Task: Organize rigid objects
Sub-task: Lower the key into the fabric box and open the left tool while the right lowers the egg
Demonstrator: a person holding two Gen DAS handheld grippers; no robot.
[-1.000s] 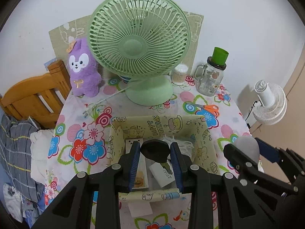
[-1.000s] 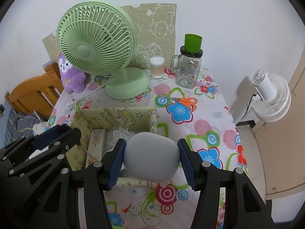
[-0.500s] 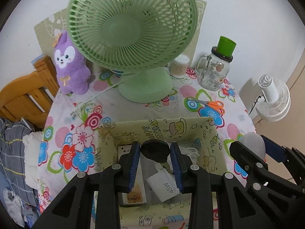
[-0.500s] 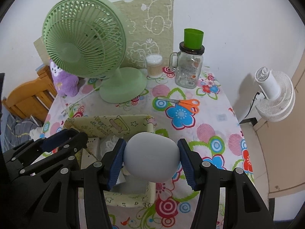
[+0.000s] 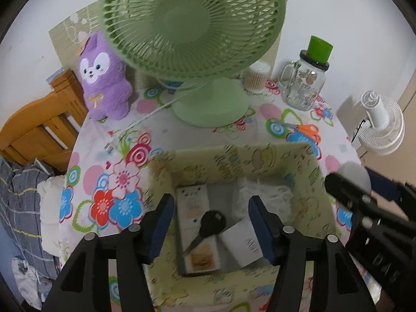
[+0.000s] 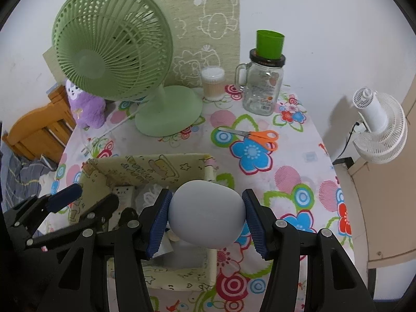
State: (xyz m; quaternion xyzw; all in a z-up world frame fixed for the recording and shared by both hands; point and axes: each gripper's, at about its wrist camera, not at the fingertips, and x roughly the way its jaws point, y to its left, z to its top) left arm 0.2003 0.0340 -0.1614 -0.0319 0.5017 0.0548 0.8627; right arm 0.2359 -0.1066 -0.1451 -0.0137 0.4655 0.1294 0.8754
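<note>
Nearest the right wrist camera, the right gripper [image 6: 206, 219] pinched a smooth, pale grey egg-shaped object [image 6: 206, 214], its blue ribbed pads [image 6: 160, 221] pressed against the two widest sides. The object hung above the near right corner of a yellow cartoon-print box [image 6: 145, 167], partly over the box's right wall. It looked hard and rounded, with nothing to hook onto, so it seemed likely to slip or roll unless held across its broadest part, as it was here. Its weight could not be judged. Beside it, the left gripper [image 5: 210, 218] hovered over the same box with its jaws spread wide and nothing between them. Below that gap a black-headed key [image 5: 208, 227] lay across a long white power strip [image 5: 193, 223] on the box floor, next to a white card-like item [image 5: 243, 241] and a bundle of white cord [image 5: 262, 192]. The key appeared thin, stiff and light; its thick black head looked like the easiest place to grasp. Farther back on the flowered tablecloth [image 6: 299, 156] lay orange-handled scissors [image 6: 256, 136]. Beyond them stood a green desk fan [image 6: 114, 57], a purple plush toy [image 5: 104, 80], a tub of cotton swabs [image 6: 213, 83] and a glass mug jar [image 6: 262, 88] with a green cup on its lid.
</note>
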